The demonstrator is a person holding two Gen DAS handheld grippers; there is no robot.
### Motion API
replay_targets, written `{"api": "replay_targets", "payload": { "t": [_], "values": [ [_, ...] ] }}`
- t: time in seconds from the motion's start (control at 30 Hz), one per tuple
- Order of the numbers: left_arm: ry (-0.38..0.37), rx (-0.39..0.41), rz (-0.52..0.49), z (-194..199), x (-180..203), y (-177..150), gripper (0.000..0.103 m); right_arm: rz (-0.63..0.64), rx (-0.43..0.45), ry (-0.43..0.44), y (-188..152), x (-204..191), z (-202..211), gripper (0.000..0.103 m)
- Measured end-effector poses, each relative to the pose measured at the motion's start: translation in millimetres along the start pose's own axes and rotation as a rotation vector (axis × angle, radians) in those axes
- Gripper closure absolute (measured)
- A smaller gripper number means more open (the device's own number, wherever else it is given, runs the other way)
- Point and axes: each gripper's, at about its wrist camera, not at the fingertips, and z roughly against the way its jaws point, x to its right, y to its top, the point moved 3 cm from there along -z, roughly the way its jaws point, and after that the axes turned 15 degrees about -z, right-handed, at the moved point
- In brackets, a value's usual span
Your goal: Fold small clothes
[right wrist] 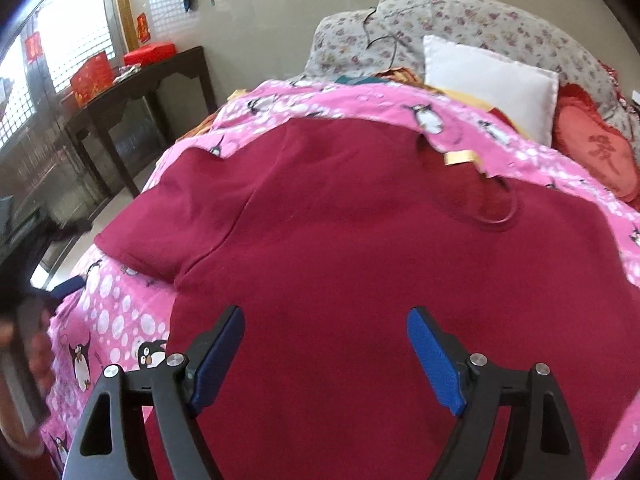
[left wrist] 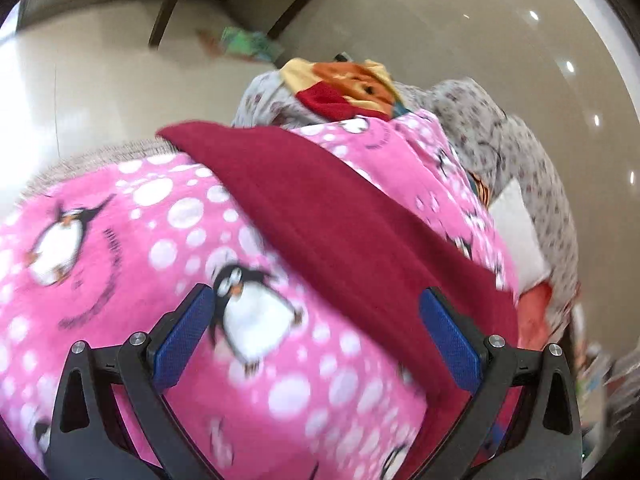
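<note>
A dark red T-shirt (right wrist: 360, 232) lies spread flat on a pink penguin-print blanket (right wrist: 120, 320), its neck hole toward the pillows and one short sleeve (right wrist: 160, 220) at the left. My right gripper (right wrist: 326, 316) hovers over the shirt's lower part, jaws wide apart, nothing between the blue pads (right wrist: 436, 364). In the left wrist view the same shirt (left wrist: 340, 220) runs as a diagonal band across the blanket (left wrist: 120, 240). My left gripper (left wrist: 316, 300) is open above the blanket at the shirt's edge, its right finger over the red cloth, holding nothing.
A white pillow (right wrist: 492, 80), a red cushion (right wrist: 596, 152) and a floral cover (right wrist: 460, 16) lie at the bed's head. A dark wooden side table (right wrist: 132, 92) with red boxes stands at the left. A hand (right wrist: 24, 360) shows at the lower left. A colourful cartoon cloth (left wrist: 352, 88) lies beyond the shirt.
</note>
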Motion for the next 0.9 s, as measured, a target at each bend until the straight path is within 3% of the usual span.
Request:
{"api": "replay_targets", "payload": {
  "t": [0.17,0.2,0.27,0.3,0.33,0.4,0.5,0.63,0.77,0.9],
  "values": [
    [-0.048,0.034,0.036,-20,3,20,0.001,0.014,-0.027,-0.003,-4,1,-9,0.021],
    [-0.066,0.043,0.045,-27,2,27,0.008,0.008,-0.028,-0.001,-3,3,-8,0.021],
    [-0.092,0.047,0.054,-36,0,32,0.039,-0.004,-0.025,0.004,-1,9,-4,0.021],
    [-0.127,0.024,0.056,-42,1,37,0.069,-0.009,-0.021,0.005,0,12,-1,0.021],
    [-0.160,-0.003,0.067,-47,1,38,0.086,-0.011,-0.017,0.007,1,15,3,0.021],
    [-0.190,0.008,0.066,-36,11,36,0.087,-0.018,0.004,0.011,3,23,15,0.021],
    [-0.215,0.137,-0.129,13,73,35,0.086,-0.037,0.048,0.000,9,42,37,0.021],
    [-0.396,0.190,-0.328,60,173,16,0.086,-0.079,0.107,-0.036,19,73,67,0.021],
    [-0.538,0.124,-0.541,63,273,-37,0.086,-0.147,0.168,-0.084,24,116,98,0.021],
    [-0.552,0.006,-0.715,17,334,-112,0.085,-0.237,0.176,-0.146,21,163,116,0.021]
  ]
}}
